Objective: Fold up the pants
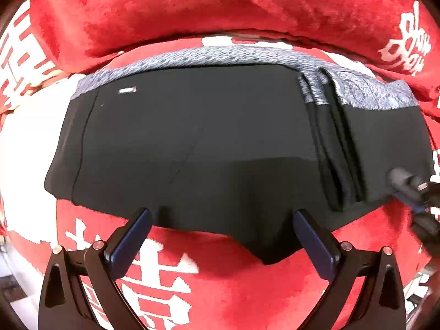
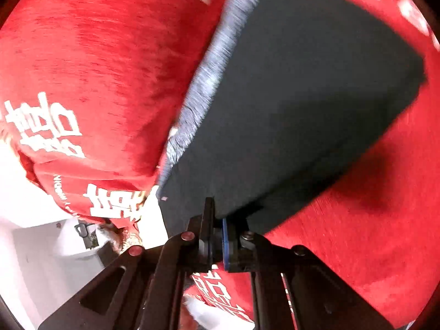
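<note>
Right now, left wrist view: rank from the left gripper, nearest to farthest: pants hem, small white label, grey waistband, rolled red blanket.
1. Pants hem, between the left gripper fingers.
2. White label, upper left.
3. Grey waistband, far edge.
4. Rolled red blanket, top, behind.

Readable text is scarce. Red blanket (image 1: 247, 288) carries large white Chinese-style characters — lower centre and far left of the left wrist view, plus a smaller white cluster at upper right. All cropped or fisheye-warped, none legible enough to name. Right wrist view: same white characters on the blanket (image 2: 96, 55) at left, lower left and bottom centre, with a thin line of small Latin-looking print at lower left — too blurred to read. Black pants (image 1: 192, 137) have a small pale tag (image 1: 127, 90) near the grey waistband, upper left; its print is too small to tell.
</note>
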